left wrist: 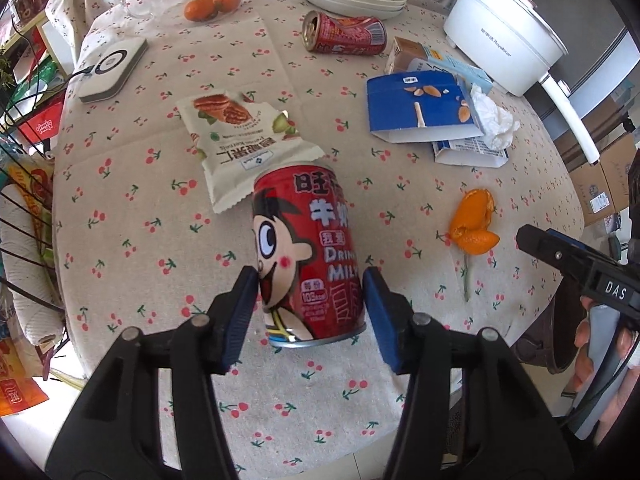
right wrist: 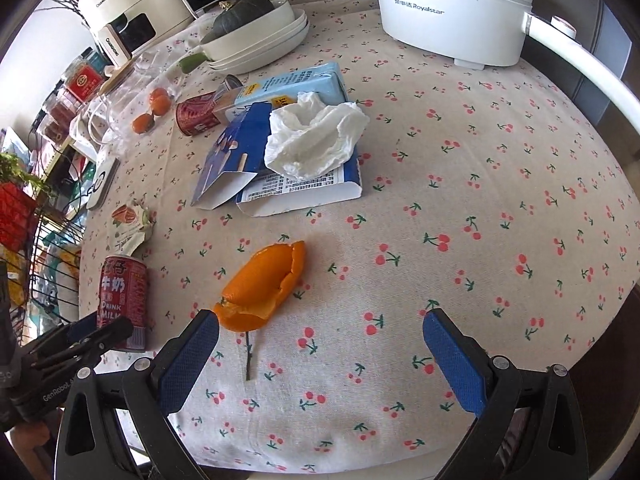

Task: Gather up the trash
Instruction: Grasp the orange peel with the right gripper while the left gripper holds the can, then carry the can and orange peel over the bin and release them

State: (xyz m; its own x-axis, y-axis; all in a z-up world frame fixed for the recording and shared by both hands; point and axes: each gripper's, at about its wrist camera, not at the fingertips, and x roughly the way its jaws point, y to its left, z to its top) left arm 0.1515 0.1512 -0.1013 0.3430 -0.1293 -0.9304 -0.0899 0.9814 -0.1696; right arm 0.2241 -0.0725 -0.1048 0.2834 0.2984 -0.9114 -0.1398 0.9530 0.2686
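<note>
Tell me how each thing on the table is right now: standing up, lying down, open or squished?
Milk can: upright, between the left hand-held gripper's pads, pressed.
Second red can: lying on its side, opened.
Snack wrapper: torn open, flat.
Blue box: flattened, open-ended.
Tissue: crumpled, on the boxes.
Orange peel: empty, lying on the cloth.
Right hand-held gripper: open, empty.

Each handheld gripper is a black plastic scissor-like frame of hollow, cut-out arms joined by round silver pivot pins, ending in flat, ribbed blue pads on the fingers (left wrist: 242,312). The right gripper (right wrist: 320,344) shows white "GenRobot" lettering on the neighbouring tool's body. From the left camera, the other tool's black body carries a white "DAS" label.
</note>
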